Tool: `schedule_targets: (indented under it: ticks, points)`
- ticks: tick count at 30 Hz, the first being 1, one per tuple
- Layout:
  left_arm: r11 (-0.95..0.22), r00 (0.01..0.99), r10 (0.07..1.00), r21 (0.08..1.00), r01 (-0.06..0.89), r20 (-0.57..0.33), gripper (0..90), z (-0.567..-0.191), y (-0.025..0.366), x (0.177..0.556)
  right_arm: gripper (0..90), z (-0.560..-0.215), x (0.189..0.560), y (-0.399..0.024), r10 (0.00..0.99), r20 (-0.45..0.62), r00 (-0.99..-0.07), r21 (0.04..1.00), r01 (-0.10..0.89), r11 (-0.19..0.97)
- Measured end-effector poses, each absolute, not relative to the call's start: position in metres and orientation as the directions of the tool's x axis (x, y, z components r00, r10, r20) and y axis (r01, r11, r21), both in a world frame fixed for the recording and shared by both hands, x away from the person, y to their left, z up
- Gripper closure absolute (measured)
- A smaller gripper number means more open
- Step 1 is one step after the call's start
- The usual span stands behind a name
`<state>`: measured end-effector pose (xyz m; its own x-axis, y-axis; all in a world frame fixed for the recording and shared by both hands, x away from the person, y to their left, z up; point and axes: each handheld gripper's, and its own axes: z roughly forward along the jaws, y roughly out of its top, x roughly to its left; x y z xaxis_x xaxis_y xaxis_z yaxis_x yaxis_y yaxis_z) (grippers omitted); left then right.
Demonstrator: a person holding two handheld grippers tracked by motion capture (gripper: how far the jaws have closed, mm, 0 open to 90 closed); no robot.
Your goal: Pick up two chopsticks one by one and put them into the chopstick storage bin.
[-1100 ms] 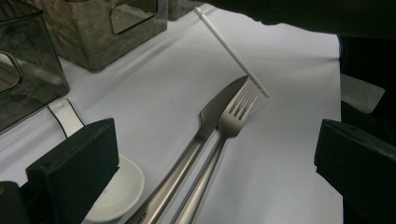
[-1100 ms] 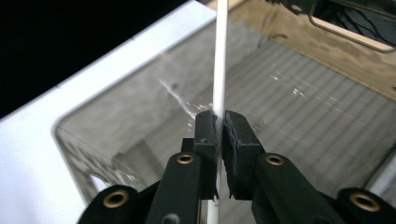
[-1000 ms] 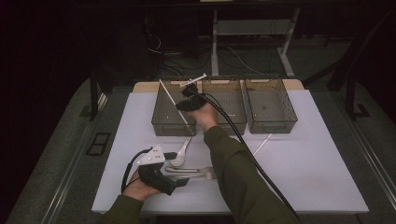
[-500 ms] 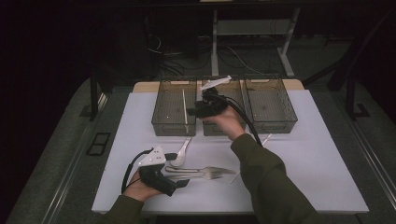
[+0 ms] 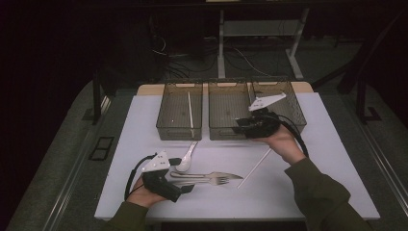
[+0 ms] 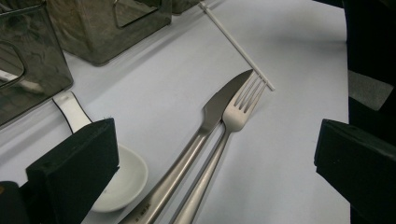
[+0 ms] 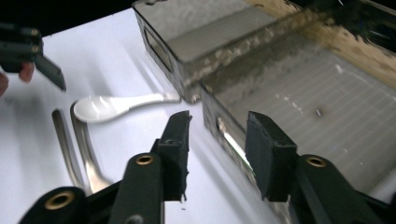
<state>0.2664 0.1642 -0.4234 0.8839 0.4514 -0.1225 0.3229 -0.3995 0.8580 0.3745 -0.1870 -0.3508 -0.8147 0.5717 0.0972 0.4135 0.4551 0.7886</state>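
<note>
Three clear bins (image 5: 179, 111); two white sticks (image 5: 254, 168); one knife (image 5: 211, 176); one fork (image 5: 214, 181); one white spoon (image 5: 185, 159); two hand-held grippers (image 5: 243, 125).

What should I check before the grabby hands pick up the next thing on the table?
1. Right gripper empty: ok. Its fingers have just been closing, with nothing between them.
2. Left gripper ready: ok. Fingers wide apart over the knife and fork, pressing on neither.
3. Knife and fork easy to take one at a time: not ok. They lie side by side, touching.
4. White stick on the table free to reach: ok, though its end lies close to the fork's tines.
5. Other stick settled in the left basket: ok.
</note>
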Motion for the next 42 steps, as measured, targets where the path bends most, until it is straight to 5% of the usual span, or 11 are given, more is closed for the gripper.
schedule_targets:
  ticks: [15, 42]
  points:
    - [-0.401, 0.879, 0.461, 0.855, 0.330, -0.123, 0.0, -0.425, 0.163, 0.267, 89.4, -0.408, 0.360, -0.264, 0.703, 0.078, -0.706, 0.737, 0.516, 0.437]
    - [-0.414, 0.882, 0.455, 0.847, 0.333, -0.124, 0.0, -0.427, 0.161, 0.267, 89.8, -0.445, 0.386, -0.287, 0.783, 0.016, -0.622, 0.669, 0.588, 0.455]
